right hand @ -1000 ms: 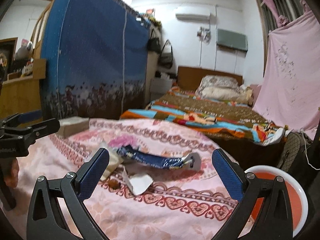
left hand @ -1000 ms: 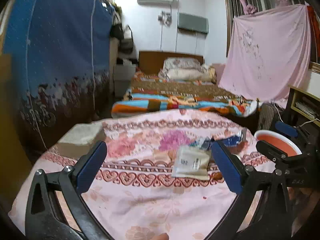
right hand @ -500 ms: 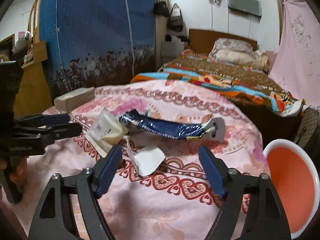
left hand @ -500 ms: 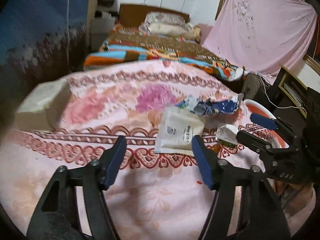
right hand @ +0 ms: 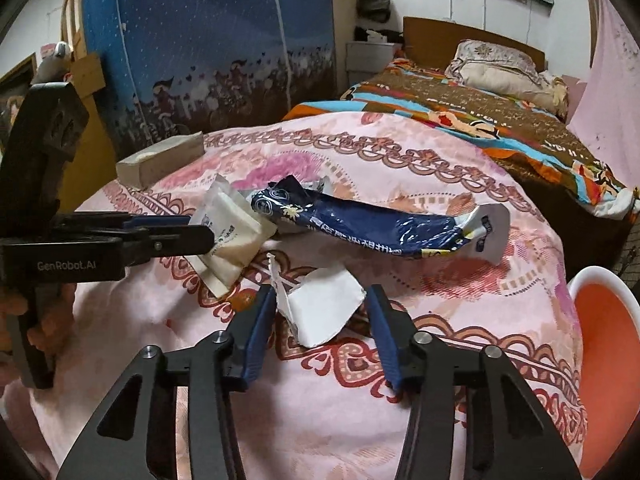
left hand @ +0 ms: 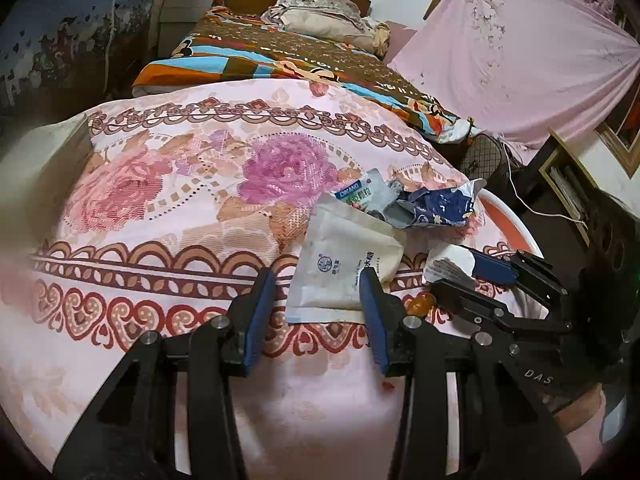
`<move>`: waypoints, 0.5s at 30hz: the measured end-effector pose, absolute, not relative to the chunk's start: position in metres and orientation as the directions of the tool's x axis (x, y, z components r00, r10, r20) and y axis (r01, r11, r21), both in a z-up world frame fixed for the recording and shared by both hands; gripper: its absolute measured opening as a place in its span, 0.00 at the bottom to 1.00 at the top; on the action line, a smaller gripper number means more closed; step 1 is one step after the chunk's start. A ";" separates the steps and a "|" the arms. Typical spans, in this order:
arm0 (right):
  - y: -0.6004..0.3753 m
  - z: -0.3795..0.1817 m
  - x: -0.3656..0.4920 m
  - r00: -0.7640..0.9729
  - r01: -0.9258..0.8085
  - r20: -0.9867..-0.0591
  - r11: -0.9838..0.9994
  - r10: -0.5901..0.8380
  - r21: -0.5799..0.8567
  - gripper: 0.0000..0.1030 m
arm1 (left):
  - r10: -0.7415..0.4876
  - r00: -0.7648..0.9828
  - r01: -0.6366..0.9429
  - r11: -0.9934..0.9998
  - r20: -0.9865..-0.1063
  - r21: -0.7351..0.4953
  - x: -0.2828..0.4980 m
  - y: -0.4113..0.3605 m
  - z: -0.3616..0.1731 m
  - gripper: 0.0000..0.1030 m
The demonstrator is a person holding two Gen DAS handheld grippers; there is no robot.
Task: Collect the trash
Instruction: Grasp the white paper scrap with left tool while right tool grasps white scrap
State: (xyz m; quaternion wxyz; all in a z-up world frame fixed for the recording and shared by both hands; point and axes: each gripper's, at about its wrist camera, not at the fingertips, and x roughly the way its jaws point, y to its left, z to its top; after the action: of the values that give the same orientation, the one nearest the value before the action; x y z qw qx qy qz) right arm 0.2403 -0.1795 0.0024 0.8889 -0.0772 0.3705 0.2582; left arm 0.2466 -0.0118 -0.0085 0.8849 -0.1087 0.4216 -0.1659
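Here, 3 main pieces of litter lie on the pink floral bedspread [right hand: 460, 360] that covers the table. The long dark-blue foil wrapper [right hand: 360, 228] lies flat with its long axis running from 9 to 3 o'clock in the right wrist view, its torn silver-white end [right hand: 488, 228] pointing toward 3 o'clock. Touching its other end, at 9 o'clock, is the flat cream-white sachet with printed marks [left hand: 344, 264]; in the left wrist view its long axis runs from 6 toward 12 o'clock, tilted slightly toward 1.

The left gripper [left hand: 316, 292] has just been closing — its blue pads now bracket the near end of the sachet, the right pad at the packet's edge, the left pad apart from it, so nothing is clamped. The right gripper [right hand: 320, 308] has likewise just been narrowing; the torn white paper scrap [right hand: 320, 308], crumpled and partly upright, sits between its pads, very close to both, but I cannot tell whether they press on it.

A small teal-labelled clear packet [left hand: 360, 194] lies at 12 o'clock from the sachet. The white-rimmed orange bucket [right hand: 604, 356] stands beside the table at 3 o'clock in the right wrist view. A beige rectangular block [right hand: 160, 158] rests at the spread's far edge, at 10 o'clock.
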 end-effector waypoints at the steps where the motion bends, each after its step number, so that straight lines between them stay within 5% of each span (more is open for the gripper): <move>1: -0.179 0.002 0.240 0.589 -0.519 -0.700 0.853 0.403 0.054 0.40 | -0.387 0.589 0.207 0.921 -0.710 -0.331 0.246 -0.013 -0.008 0.26; 6: -0.178 0.000 0.240 0.577 -0.531 -0.705 0.845 0.412 0.060 0.28 | -0.394 0.578 0.224 0.918 -0.714 -0.326 0.247 -0.016 -0.009 0.19; 10: -0.176 0.000 0.240 0.570 -0.540 -0.707 0.839 0.419 0.062 0.19 | -0.387 0.579 0.240 0.922 -0.717 -0.303 0.244 -0.021 -0.008 0.03; 15: -0.176 0.001 0.238 0.569 -0.549 -0.698 0.833 0.435 0.071 0.12 | -0.395 0.596 0.272 0.919 -0.699 -0.287 0.234 -0.024 -0.003 0.00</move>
State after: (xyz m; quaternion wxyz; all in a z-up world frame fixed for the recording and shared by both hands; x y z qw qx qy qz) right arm 0.2385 -0.1760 0.0010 0.8823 -0.0769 0.3713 0.2789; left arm 0.2345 -0.0244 -0.0026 0.8902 -0.0751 0.4085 -0.1872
